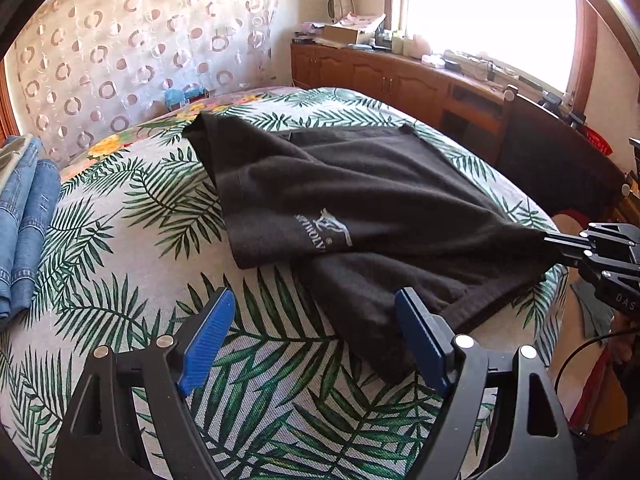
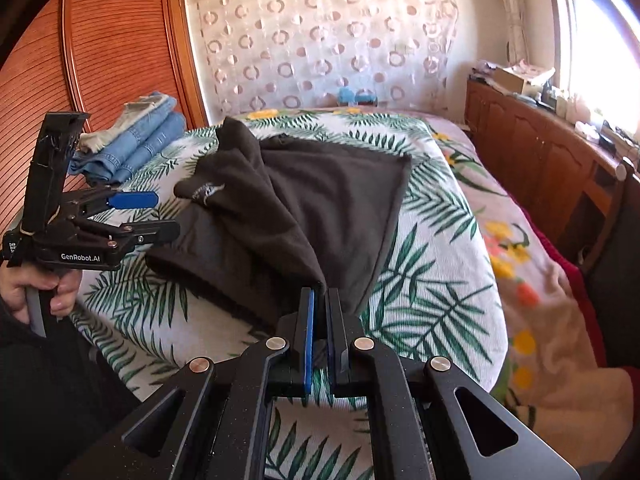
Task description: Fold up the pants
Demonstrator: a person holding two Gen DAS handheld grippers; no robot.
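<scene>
Dark brown pants (image 1: 352,208) (image 2: 304,200) with a pale logo lie partly folded on a bed with a palm-leaf cover (image 1: 168,240) (image 2: 440,248). My right gripper (image 2: 320,292) is shut on a corner of the pants, which it lifts slightly off the bed; it shows at the right edge of the left wrist view (image 1: 550,240). My left gripper (image 1: 316,304) stands open just above the cover, its right finger beside the near hem of the pants, nothing between the pads. In the right wrist view the left gripper (image 2: 164,214) hovers at the left, held by a hand (image 2: 36,292).
Folded blue jeans (image 1: 24,224) (image 2: 132,148) are stacked at the bed's far left edge. A wooden cabinet (image 1: 384,76) (image 2: 540,160) with clutter runs under the bright window. A patterned curtain (image 1: 132,48) hangs behind the bed, a wooden wardrobe (image 2: 100,48) beside it.
</scene>
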